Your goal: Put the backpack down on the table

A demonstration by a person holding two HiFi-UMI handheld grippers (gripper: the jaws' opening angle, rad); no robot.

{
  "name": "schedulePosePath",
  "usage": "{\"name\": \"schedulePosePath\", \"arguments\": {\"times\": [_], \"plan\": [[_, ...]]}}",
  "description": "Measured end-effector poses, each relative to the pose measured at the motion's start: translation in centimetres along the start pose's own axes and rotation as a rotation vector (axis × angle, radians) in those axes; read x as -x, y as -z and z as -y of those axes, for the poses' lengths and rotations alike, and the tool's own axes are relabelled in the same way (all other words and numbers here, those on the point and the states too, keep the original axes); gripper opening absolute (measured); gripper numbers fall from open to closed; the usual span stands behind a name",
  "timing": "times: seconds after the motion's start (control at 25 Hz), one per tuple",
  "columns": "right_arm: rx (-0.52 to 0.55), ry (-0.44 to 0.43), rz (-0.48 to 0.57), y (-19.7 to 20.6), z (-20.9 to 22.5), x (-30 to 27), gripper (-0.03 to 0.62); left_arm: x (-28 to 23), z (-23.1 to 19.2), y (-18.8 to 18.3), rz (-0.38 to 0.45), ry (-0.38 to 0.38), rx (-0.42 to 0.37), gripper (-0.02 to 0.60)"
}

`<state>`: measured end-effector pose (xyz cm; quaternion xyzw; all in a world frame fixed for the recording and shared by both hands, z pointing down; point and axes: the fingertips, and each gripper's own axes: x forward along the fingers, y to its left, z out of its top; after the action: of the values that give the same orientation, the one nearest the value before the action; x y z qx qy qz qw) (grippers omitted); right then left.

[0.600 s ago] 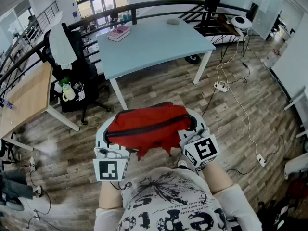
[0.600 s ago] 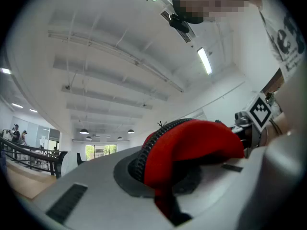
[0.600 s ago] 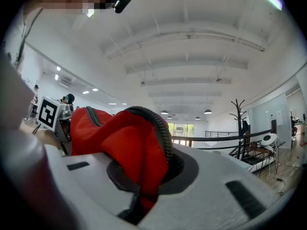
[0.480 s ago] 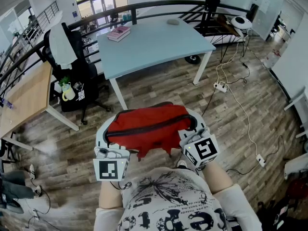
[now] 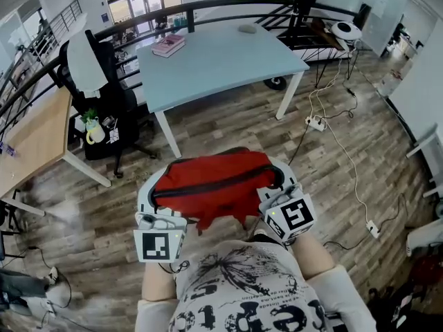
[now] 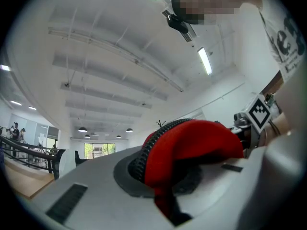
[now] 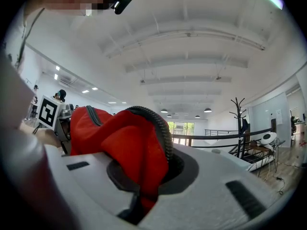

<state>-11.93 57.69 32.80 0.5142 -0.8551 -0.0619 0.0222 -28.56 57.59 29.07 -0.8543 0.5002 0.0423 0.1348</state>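
A red backpack with a black zipper hangs between my two grippers, in front of the person's chest and above the wooden floor. My left gripper is shut on its left end; in the left gripper view red fabric is pinched between the white jaws. My right gripper is shut on the right end, where the fabric bulges over the jaws. The light blue table stands farther ahead, beyond the backpack.
On the blue table lie a pink book and a grey object. A black office chair draped with white cloth and a wooden desk stand at the left. Cables and a power strip trail on the floor at the right.
The view has drifted slightly toward the table. The backpack and both grippers keep the same pose.
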Motion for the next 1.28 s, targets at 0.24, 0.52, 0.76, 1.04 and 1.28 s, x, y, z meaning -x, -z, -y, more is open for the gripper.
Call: {"name": "schedulePosePath", "arguments": {"times": [0.24, 0.52, 0.76, 1.04, 1.28], "plan": [[-0.041, -0.003, -0.011, 1.3, 1.8, -1.1, 0.023, -1.5, 0.6, 2.2, -0.066, 0.018, 0.001, 0.019], [-0.059, -0.049, -0.012, 3.5, 7.9, -4.7, 0.023, -8.0, 1.6, 4.1, -0.078, -0.016, -0.022, 0.020], [-0.072, -0.136, -0.004, 4.9, 16.1, -9.2, 0.023, -16.7, 3.1, 4.5, -0.053, -0.100, -0.049, 0.019], [-0.054, -0.226, 0.020, 4.9, 26.8, -14.7, 0.023, -27.9, 4.8, 5.7, -0.061, -0.164, -0.053, 0.019], [-0.035, -0.228, 0.026, 5.3, 34.5, -19.2, 0.022, -36.6, 5.3, 7.5, -0.065, -0.181, -0.017, 0.020]]}}
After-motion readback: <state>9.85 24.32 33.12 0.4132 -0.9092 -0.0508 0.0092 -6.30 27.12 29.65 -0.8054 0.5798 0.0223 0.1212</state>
